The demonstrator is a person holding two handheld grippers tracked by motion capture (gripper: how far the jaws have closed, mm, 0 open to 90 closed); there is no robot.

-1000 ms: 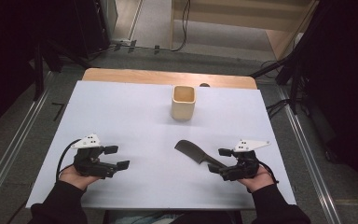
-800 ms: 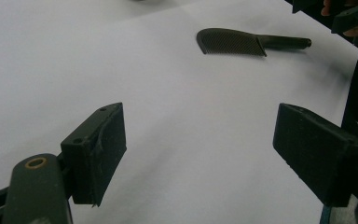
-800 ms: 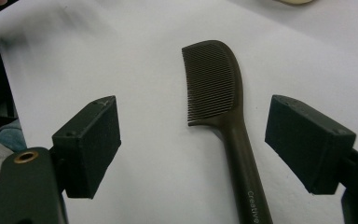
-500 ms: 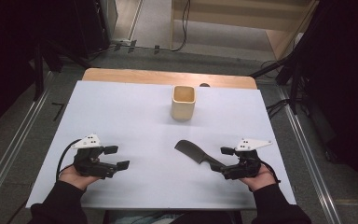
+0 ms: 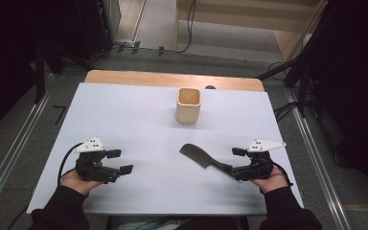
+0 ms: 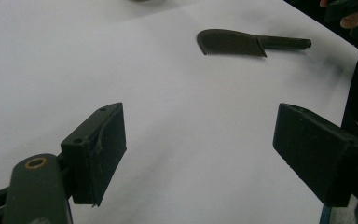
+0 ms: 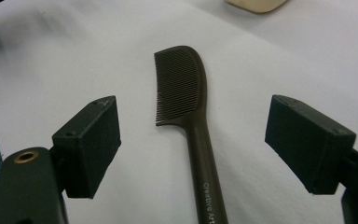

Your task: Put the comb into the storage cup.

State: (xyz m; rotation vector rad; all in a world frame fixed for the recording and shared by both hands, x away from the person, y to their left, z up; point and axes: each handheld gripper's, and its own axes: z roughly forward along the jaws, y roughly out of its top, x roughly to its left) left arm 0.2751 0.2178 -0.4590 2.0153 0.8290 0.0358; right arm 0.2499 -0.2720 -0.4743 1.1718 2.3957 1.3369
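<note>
Comb (image 5: 199, 156), flat on white table (image 5: 139, 115), dim room

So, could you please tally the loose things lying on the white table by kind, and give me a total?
Dark brown plastic comb with a long handle: 1
Cream square-sided cup, open at the top: 1
Total: 2

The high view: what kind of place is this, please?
Probably a lab or workshop set up for recording, not a home. A white table stands between metal floor rails, cables trail across the floor, and a hand-held left gripper and right gripper flank a comb.
</note>
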